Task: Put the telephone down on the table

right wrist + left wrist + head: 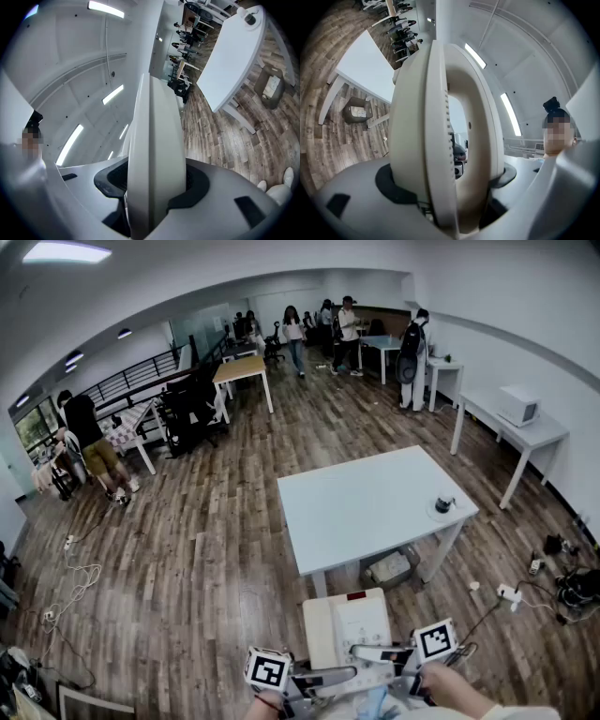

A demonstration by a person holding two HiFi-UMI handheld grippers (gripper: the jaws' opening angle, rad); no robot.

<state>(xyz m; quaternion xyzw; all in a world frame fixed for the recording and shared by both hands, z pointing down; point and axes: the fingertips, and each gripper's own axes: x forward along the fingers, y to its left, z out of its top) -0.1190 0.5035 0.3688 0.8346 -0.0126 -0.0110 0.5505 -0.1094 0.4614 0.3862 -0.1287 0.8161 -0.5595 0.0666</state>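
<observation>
A cream desk telephone (348, 628) hangs in the air at the bottom of the head view, held from both sides. My left gripper (328, 682) is shut on its near left part, and my right gripper (375, 654) is shut on its right side. In the left gripper view the telephone (423, 140) stands edge-on between the jaws of the left gripper (445, 190), with the handset's arch showing. The right gripper view shows the telephone's (157, 154) thin edge pinched in the right gripper (154, 190). The white table (361, 512) stands ahead, beyond the telephone.
A small dark object on a round disc (442, 506) sits at the table's right edge. A box (392, 568) lies under the table. Cables and a power strip (509, 593) lie on the wooden floor at right. Several people and desks are far back.
</observation>
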